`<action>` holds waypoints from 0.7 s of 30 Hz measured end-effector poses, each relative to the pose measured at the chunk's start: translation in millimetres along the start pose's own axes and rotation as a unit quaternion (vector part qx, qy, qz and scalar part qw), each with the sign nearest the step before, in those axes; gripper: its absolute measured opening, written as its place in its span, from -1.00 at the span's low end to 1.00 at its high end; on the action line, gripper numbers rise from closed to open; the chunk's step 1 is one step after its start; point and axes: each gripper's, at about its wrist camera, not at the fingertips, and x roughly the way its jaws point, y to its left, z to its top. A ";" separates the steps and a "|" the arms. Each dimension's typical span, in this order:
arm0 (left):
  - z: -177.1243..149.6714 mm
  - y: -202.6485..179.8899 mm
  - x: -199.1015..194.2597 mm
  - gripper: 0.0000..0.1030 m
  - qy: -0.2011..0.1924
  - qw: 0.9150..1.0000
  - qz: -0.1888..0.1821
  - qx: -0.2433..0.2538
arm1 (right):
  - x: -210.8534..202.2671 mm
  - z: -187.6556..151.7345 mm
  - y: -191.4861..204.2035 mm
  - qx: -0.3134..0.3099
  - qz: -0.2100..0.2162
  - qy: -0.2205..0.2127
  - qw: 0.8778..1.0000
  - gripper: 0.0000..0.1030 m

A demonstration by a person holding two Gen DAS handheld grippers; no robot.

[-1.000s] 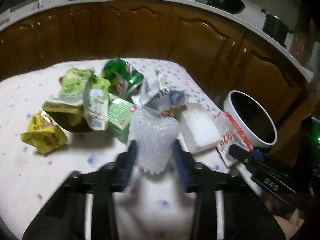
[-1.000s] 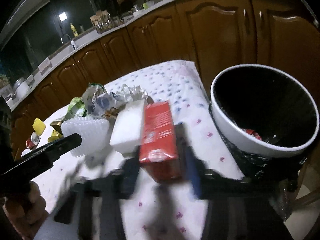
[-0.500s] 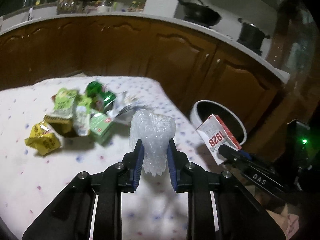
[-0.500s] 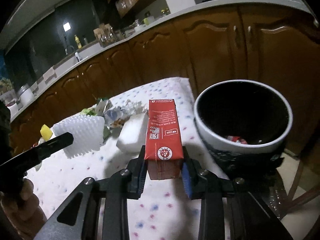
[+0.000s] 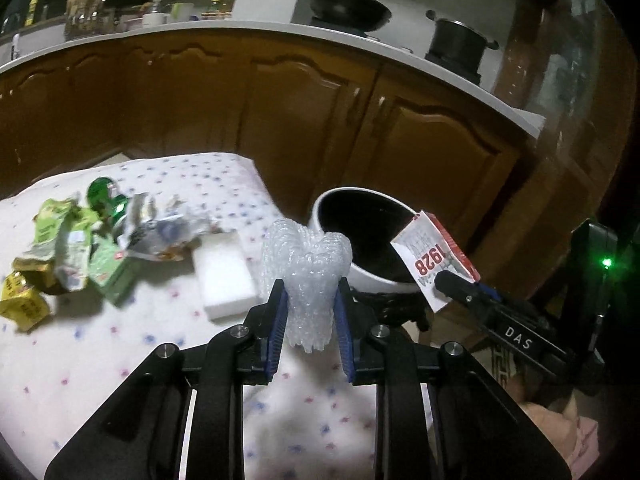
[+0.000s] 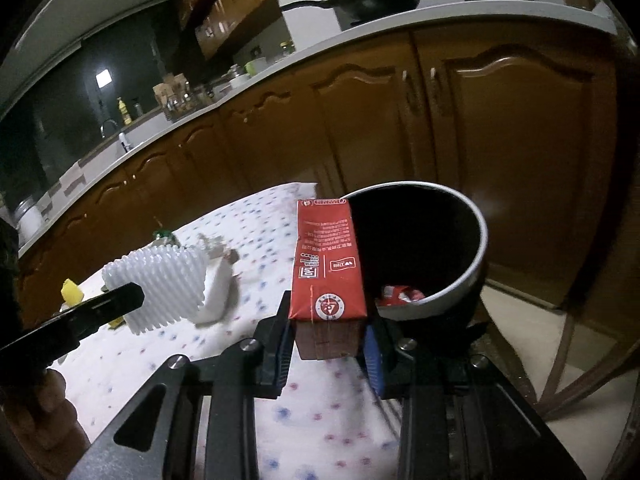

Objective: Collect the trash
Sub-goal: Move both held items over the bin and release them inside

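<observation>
Left wrist view shows the bubble wrap [image 5: 307,280] clamped in the left hand-held gripper [image 5: 309,312]. A second ago it sat on the table [image 5: 100,360]; now it is up in the air, near the trash bin [image 5: 356,276] ahead. The right hand-held gripper [image 6: 329,346] is clamped on the red carton [image 6: 326,268], also lifted, with the bin just behind it. Both look ready to drop in. I count two held things, one bin, one white foam block [image 5: 224,276], and a pile of wrappers [image 5: 80,240] off to the left.
</observation>
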 end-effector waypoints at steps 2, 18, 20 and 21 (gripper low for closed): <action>1.8 -7.3 3.9 -0.59 0.001 1.000 -0.004 0.009 | -0.8 2.6 -5.9 0.001 -0.004 -0.002 1.000 -0.40; 36.4 -54.0 54.8 -0.58 0.019 0.998 -0.022 0.057 | 17.3 29.8 -33.9 -0.004 -0.031 0.005 0.999 -0.40; 41.8 -58.0 61.1 -0.58 0.020 0.998 -0.023 0.057 | 22.3 33.0 -36.7 -0.005 -0.033 0.008 0.999 -0.40; 45.0 -61.2 65.3 -0.58 0.021 0.998 -0.023 0.059 | 24.3 34.5 -39.6 -0.004 -0.033 0.010 0.999 -0.40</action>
